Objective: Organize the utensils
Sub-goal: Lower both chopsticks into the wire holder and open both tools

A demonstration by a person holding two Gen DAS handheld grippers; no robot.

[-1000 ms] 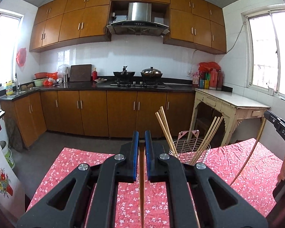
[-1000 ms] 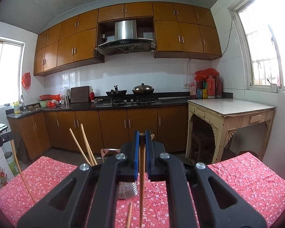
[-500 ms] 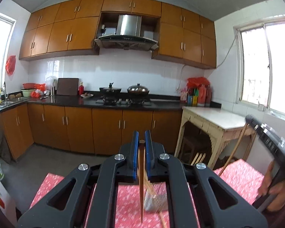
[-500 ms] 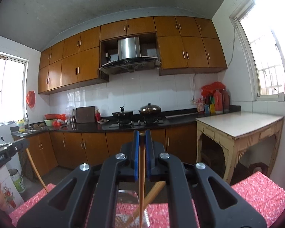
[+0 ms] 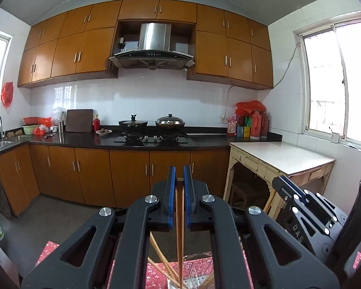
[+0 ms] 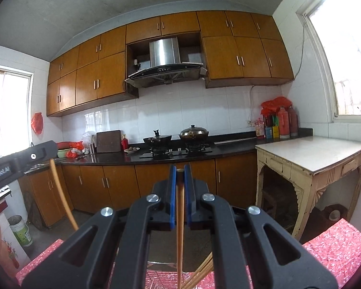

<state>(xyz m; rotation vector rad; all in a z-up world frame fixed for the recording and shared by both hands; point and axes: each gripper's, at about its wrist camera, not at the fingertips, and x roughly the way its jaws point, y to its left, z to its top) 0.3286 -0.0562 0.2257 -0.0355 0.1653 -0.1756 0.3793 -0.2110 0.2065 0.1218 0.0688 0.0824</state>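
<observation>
The left gripper (image 5: 179,180), black with blue pads, is closed narrow on a slender brown wooden chopstick (image 5: 179,228) that hangs straight down between its fingers. The stick's lower end reaches the wire utensil basket (image 5: 195,278) at the bottom edge of the left wrist view, where several other tan wooden chopsticks (image 5: 160,257) already lean (whether the tip is inside the basket or just above it is hard to say). The basket stands on a table with a red floral tablecloth (image 5: 47,252).

The right gripper (image 6: 179,175) is likewise clamped narrow on a second light wooden chopstick (image 6: 179,236), held upright with its lower end over the same wire basket (image 6: 161,275), beside more leaning sticks (image 6: 199,274). The two grippers are close together: each shows at the edge of the other's view. Behind them stand the orange-brown kitchen cabinets (image 5: 130,175) and the cream side table (image 5: 281,155).
</observation>
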